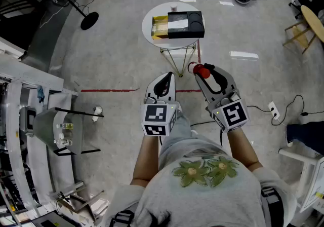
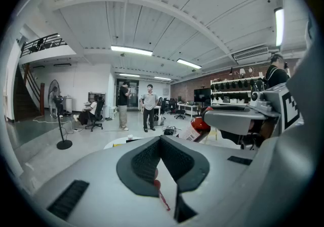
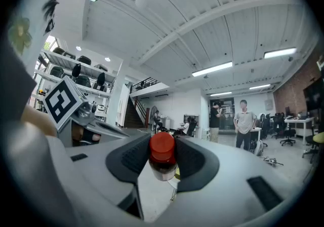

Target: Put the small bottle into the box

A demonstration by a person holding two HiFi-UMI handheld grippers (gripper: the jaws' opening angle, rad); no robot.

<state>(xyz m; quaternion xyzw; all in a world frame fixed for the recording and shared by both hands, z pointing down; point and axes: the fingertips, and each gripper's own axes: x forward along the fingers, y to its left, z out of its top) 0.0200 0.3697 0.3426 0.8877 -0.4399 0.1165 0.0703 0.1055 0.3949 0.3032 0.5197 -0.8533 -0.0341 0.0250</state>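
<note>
A small bottle [image 1: 201, 70] with a red cap sticks out from between the jaws of my right gripper [image 1: 199, 71], which is shut on it. The right gripper view has the bottle [image 3: 162, 149] upright between the dark pads, cap toward the camera. Both grippers are held close to the body, above the floor. My left gripper [image 1: 169, 75] is beside the right one, its jaws shut with nothing in them, as the left gripper view [image 2: 162, 142] confirms. The black box [image 1: 185, 23] lies on a round white table [image 1: 150, 33] ahead, apart from both grippers.
A yellow item [image 1: 161, 27] lies beside the box. A stand with a round black base [image 1: 89, 20] is at the far left, and a red floor line [image 1: 109, 89] runs nearer. A metal rack [image 1: 66, 129] is left, cables and a power strip [image 1: 274, 112] right. Two people [image 2: 148, 107] stand far off.
</note>
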